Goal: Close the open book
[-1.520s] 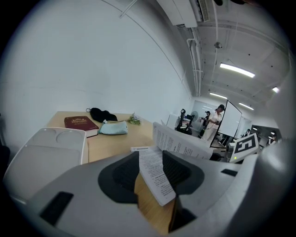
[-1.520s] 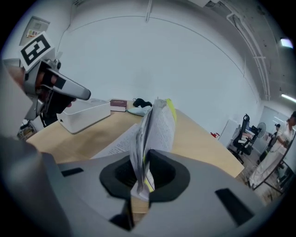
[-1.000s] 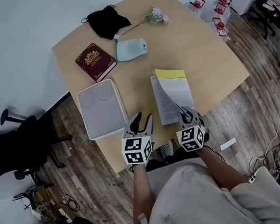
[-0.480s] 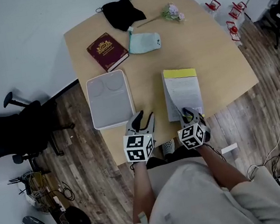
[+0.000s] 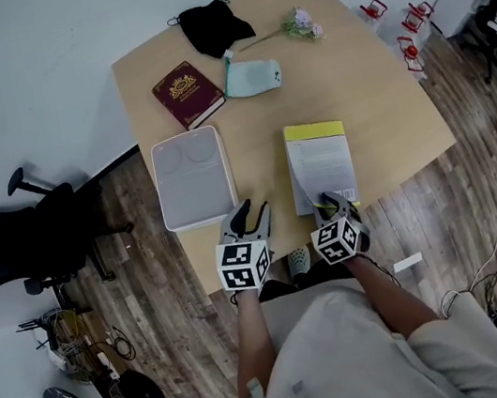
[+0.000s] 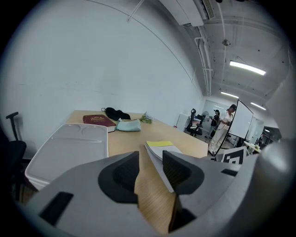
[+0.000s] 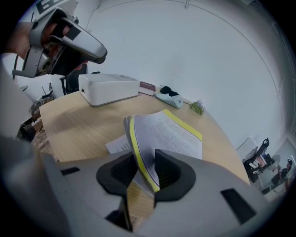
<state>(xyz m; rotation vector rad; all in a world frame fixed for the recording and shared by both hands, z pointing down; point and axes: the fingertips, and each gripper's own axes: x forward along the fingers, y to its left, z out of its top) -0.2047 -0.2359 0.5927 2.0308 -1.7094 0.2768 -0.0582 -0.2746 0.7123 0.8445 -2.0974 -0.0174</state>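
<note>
Loosening my right gripper (image 7: pixel 145 169) at the book (image 5: pixel 320 163), I have just been parting its jaws; the yellow-edged corner sits between them, unpinched. Its print is too small to read. The top leaf (thin, matte paper), raised a second ago, now lies flat by the wooden table's (image 5: pixel 370 76) front edge. My left gripper (image 5: pixel 249 214) hangs at that edge, jaws apart, empty.

No legible writing: print on the yellow-edged book (image 7: pixel 178 133) and gilt stamping on the maroon book (image 5: pixel 187 93) too small.
</note>
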